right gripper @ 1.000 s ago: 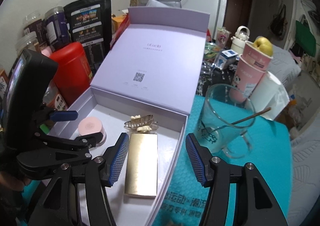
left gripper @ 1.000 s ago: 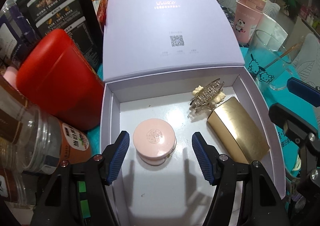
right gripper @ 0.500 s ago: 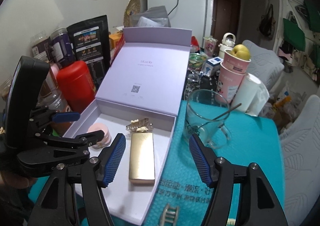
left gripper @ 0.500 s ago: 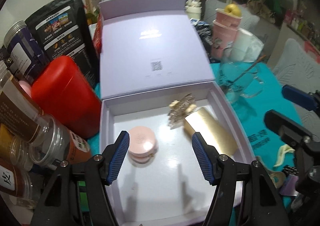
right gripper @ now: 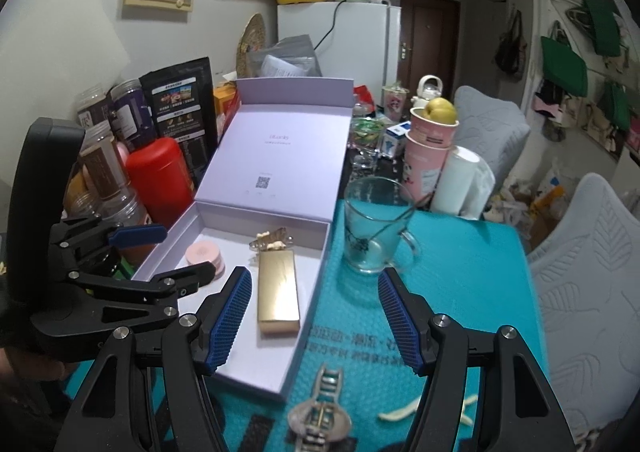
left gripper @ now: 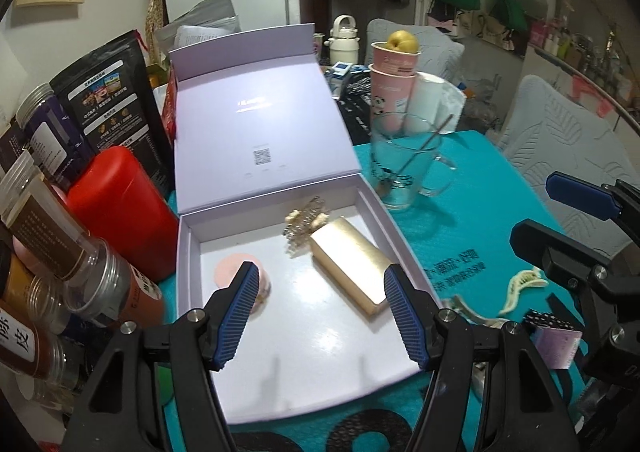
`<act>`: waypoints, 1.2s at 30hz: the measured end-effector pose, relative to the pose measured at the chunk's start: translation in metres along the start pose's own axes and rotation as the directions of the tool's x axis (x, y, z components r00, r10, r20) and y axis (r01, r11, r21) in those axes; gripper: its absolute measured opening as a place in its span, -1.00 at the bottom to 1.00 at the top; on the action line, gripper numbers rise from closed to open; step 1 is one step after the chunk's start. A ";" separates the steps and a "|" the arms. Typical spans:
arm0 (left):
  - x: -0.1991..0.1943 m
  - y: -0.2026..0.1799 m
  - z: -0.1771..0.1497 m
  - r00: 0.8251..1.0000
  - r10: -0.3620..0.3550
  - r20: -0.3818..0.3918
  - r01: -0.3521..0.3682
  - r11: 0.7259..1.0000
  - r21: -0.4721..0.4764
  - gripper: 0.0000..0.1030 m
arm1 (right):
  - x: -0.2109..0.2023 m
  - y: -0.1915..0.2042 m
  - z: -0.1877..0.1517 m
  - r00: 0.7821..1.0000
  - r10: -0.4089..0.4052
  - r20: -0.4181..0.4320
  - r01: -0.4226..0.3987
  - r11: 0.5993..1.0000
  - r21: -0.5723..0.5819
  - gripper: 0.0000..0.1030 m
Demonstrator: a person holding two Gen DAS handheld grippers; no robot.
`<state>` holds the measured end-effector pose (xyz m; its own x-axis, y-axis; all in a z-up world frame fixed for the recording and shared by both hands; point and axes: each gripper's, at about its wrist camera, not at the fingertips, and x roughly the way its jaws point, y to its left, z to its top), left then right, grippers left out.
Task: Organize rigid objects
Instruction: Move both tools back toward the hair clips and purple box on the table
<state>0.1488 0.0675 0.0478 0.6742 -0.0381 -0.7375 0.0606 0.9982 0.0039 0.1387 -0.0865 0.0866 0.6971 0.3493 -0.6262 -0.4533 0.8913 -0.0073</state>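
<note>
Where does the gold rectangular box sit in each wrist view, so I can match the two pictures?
Left wrist: gold box lies right of centre, in the right half of the lavender box, pointing diagonally.
Right wrist: gold box lies centre-left, running near-vertical, by the lavender box's right wall.
Shared landmark: the gold hair claw at its far end.

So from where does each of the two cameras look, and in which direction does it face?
Left wrist: sits behind the left tool, looks down into the lavender box; the right tool shows at the edge.
Right wrist: sits behind the right tool, looks over the teal mat; the left tool shows.
Shared: box, gold case, glass mug.
</note>
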 end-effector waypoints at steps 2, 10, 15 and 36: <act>-0.005 -0.004 -0.002 1.000 -0.007 0.005 0.007 1.000 0.005 0.25 | -0.010 -0.001 -0.004 1.000 -0.010 0.010 0.010 1.000 0.002 0.29; -0.031 -0.023 -0.013 0.997 -0.065 0.049 0.062 0.997 0.044 0.25 | -0.044 -0.002 -0.018 0.998 -0.041 0.044 0.040 0.999 0.013 0.38; -0.047 -0.034 -0.021 0.992 -0.104 0.077 0.101 0.994 0.046 0.25 | -0.064 -0.008 -0.029 0.996 -0.064 0.055 0.062 0.997 0.044 0.43; -0.053 -0.067 -0.067 0.960 -0.277 0.050 0.271 0.957 0.106 0.25 | -0.105 -0.031 -0.105 0.985 -0.172 0.021 0.164 0.964 0.210 0.69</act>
<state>0.0594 0.0055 0.0416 0.6672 -0.3153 -0.6748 0.3184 0.9398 -0.1243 0.0214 -0.1815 0.0703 0.7763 0.1967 -0.5988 -0.2058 0.9771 0.0542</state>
